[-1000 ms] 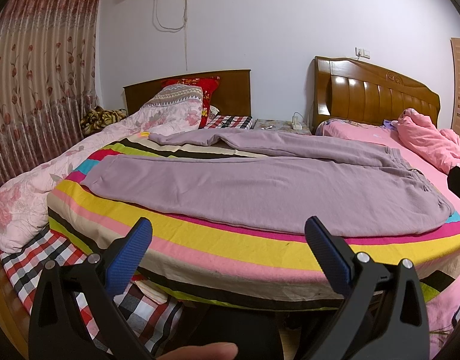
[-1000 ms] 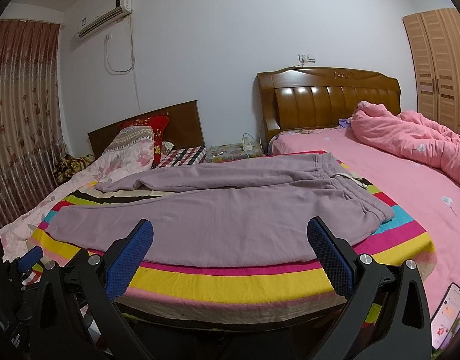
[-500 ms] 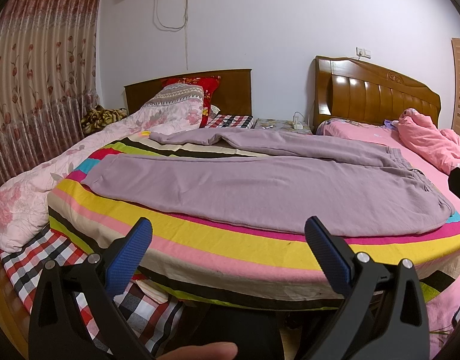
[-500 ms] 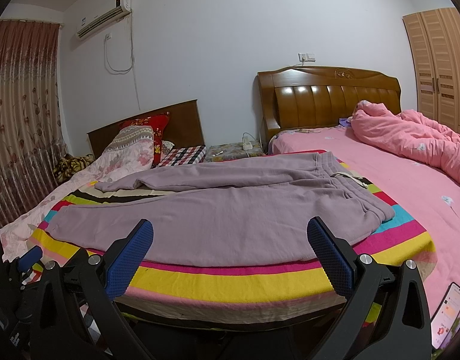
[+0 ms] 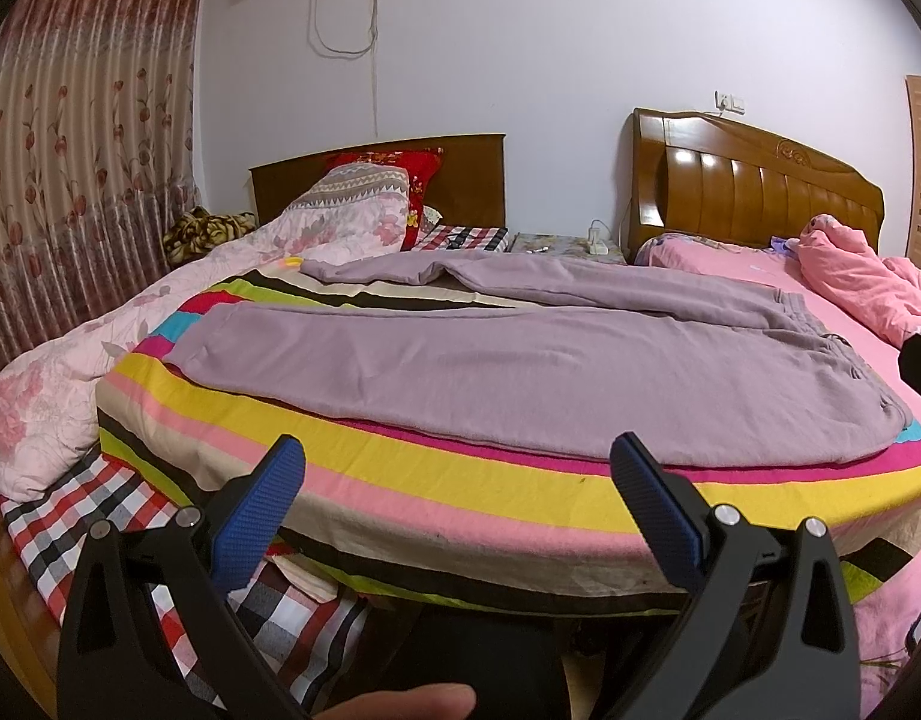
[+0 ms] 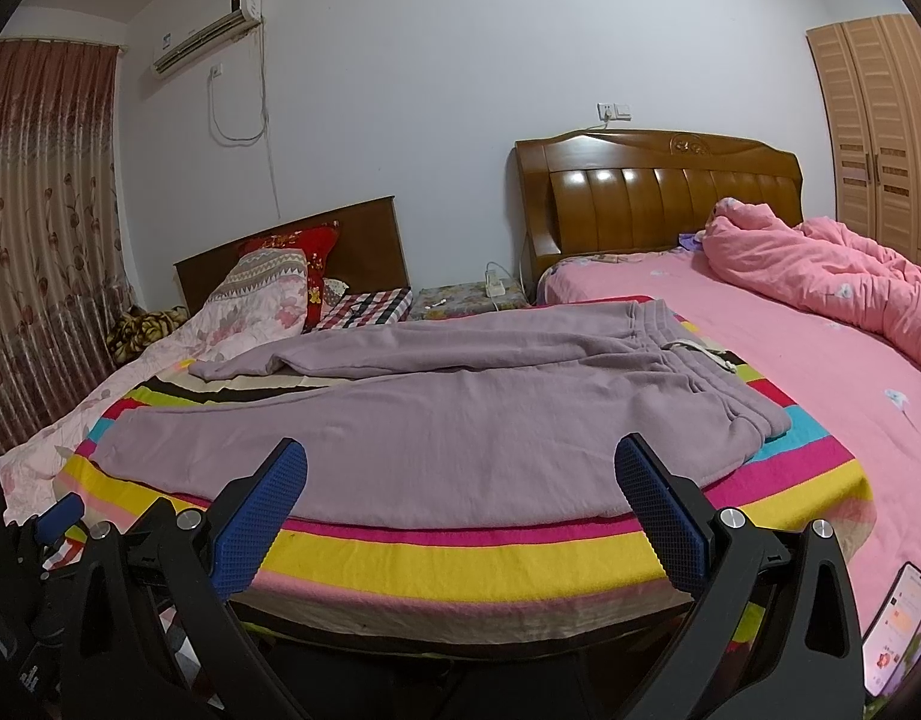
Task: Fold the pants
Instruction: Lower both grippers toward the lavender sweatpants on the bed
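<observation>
Mauve sweatpants lie spread flat on a striped blanket. The waistband points right and the two legs run left, the far leg angled away. My left gripper hangs open in front of the blanket's near edge, short of the near leg, holding nothing. My right gripper is also open and empty, just before the near leg's front edge. The left gripper's blue pad shows at the lower left of the right wrist view.
A floral quilt and pillows lie at the left, a pink duvet is heaped at the right on the pink sheet. Two wooden headboards stand at the back with a nightstand between. A phone lies at the lower right. A fingertip shows below.
</observation>
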